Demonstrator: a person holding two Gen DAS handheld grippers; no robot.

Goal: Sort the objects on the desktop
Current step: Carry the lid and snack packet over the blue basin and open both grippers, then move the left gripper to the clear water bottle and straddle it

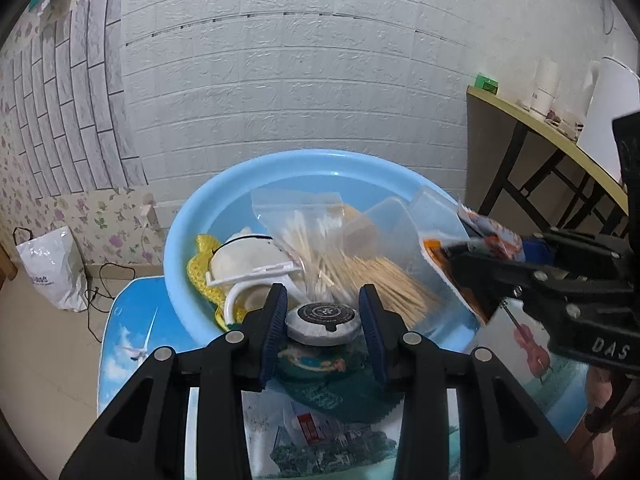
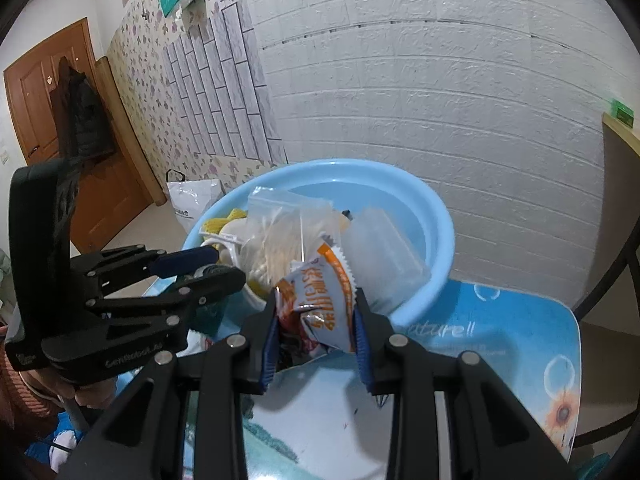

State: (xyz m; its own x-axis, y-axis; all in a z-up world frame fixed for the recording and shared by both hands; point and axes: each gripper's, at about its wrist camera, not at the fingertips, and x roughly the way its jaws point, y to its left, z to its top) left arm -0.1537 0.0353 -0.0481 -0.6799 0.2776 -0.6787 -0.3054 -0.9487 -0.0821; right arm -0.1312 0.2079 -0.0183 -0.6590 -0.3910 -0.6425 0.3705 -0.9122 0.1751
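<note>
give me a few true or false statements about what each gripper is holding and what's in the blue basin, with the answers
1. The left gripper holds a round grey disc between its fingers. True.
2. The right gripper is empty. False: it is shut on an orange and white snack packet.
3. The blue basin already holds a clear bag of cotton swabs. True.
4. The basin is red. False: it is light blue.
5. The snack packet lies flat on the basin floor. False: it is held up at the basin's near rim.
</note>
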